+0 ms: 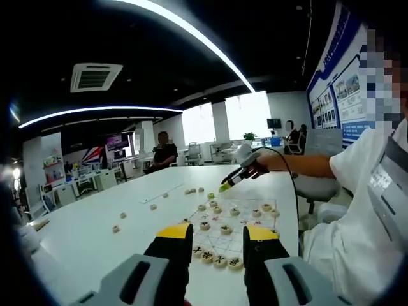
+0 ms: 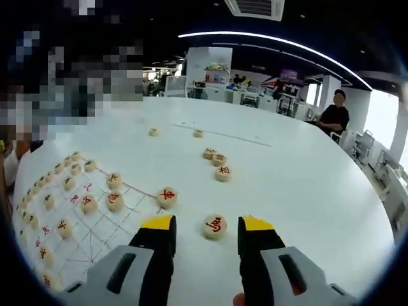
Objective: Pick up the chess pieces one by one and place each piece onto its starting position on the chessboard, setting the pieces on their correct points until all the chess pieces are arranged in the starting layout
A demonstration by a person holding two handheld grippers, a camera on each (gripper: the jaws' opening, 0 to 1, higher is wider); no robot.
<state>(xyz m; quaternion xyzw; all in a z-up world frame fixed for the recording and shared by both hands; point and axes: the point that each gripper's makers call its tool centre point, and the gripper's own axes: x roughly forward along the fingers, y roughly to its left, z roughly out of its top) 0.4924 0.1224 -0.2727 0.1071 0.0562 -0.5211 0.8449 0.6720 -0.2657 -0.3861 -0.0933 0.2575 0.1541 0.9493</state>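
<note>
A paper chessboard (image 1: 244, 221) lies on the white table, with round wooden pieces set in rows on it. My left gripper (image 1: 217, 232) hovers open above the board's near edge, nothing between its yellow-tipped jaws. A person's hand holds the right gripper (image 1: 237, 176) low over the table beyond the board's far side. In the right gripper view the board (image 2: 95, 239) is at the left. My right gripper (image 2: 207, 223) stands open, and a loose piece with a red character (image 2: 215, 226) lies on the table between its jaws, with a gap on each side.
More loose pieces lie off the board: one at its corner (image 2: 167, 196), a cluster of three (image 2: 218, 163) further out, and two far ones (image 2: 153, 132). Others are scattered left of the board (image 1: 153, 206). A person in black (image 2: 333, 115) sits beyond the table.
</note>
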